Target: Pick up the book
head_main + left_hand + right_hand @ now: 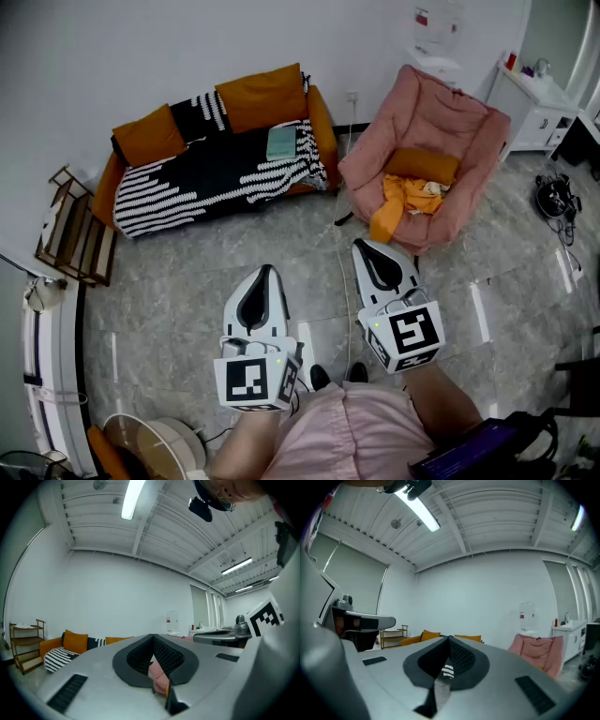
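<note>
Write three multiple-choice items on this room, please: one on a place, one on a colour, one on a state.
1. Where does the book lie?
A) on the floor
B) on the sofa
C) on a wooden shelf

2. What colour is the armchair?
A) pink
B) grey
C) green

3. How do the jaws of the left tool stand?
A) wide apart
B) shut on the book
C) shut, with nothing held

Key:
1 B: the book rests on the sofa's seat, far from both tools.
2 A: the head view shows the armchair's padding as pink.
3 C: in the left gripper view the jaws meet at their tips, with nothing gripped between them.
</note>
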Motion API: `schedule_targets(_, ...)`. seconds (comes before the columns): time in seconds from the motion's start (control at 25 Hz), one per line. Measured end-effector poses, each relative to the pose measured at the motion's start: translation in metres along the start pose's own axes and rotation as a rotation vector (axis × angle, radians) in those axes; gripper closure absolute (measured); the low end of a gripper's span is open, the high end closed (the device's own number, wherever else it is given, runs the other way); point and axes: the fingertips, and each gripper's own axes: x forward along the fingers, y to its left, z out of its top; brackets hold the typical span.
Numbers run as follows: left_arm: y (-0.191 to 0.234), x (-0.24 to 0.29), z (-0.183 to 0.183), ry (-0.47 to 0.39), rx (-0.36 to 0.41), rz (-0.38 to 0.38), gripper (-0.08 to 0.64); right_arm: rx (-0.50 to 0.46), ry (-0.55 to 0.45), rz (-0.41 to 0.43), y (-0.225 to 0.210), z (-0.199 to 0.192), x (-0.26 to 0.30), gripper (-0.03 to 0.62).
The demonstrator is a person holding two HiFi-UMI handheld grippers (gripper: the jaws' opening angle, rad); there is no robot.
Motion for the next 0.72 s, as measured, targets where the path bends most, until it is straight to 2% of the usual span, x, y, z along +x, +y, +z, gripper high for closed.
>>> schedule_targets(0.24, 0.009, -0.001, 0.002, -0.004, -0.003, 0.000, 0.549, -0.011, 0.001, -0.001, 0.006, 0.002, 0.004, 0.592)
schedule_targets(0.56, 0.042, -0.013, 0.005, -0.035, -0.003, 0.003, 0.549, -0.011, -0.026, -0.019, 0.029, 0.009, 0.023, 0.588)
schedule_targets(0.6, 0.047, -0.015, 0.004, -0.034, -0.004, 0.005, 0.549, -0.014, -0.027, -0.018, 0.034, 0.009, 0.025, 0.561)
schedule_targets(0.72, 0.062, -0.021, 0.001, -0.020, -0.010, 0.014, 0.549, -0.022, -0.038, -0.015, 0.050, 0.010, 0.032, 0.558)
